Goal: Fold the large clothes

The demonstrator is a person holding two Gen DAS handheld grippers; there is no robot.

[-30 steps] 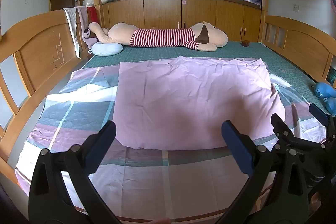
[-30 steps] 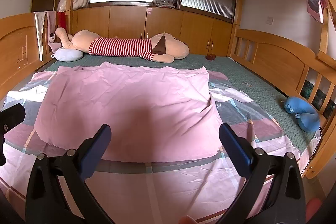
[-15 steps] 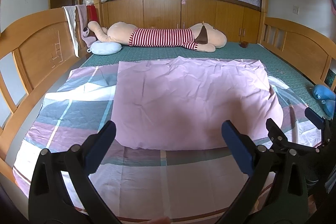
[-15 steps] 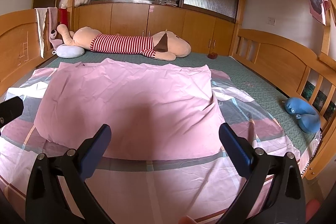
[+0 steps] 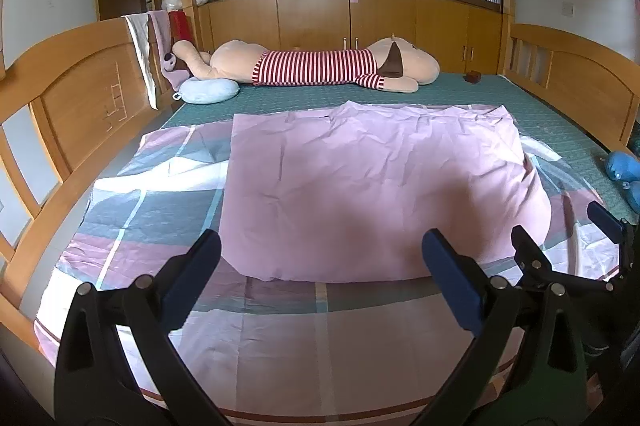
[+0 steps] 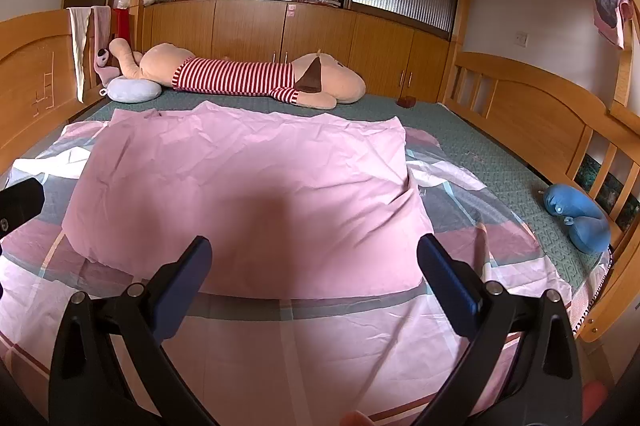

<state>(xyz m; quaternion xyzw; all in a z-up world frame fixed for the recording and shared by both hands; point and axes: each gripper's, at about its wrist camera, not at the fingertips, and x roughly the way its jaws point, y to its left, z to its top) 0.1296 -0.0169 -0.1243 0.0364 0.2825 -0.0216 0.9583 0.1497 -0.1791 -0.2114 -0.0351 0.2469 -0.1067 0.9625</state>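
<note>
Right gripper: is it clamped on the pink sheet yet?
No, the right gripper is open and empty above the near edge of the pink sheet.

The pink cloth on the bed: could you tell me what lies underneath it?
The pink cloth lies on a plaid sheet, which shows around three sides. Anything beneath its middle is covered.

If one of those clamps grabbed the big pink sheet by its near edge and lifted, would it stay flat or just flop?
The pink sheet would probably flop: it is thin and creased all over. It looks light, lying loosely on the plaid bedcover, so it may slide. The doubled near edge looks puffy, so both layers would likely lift together.
</note>
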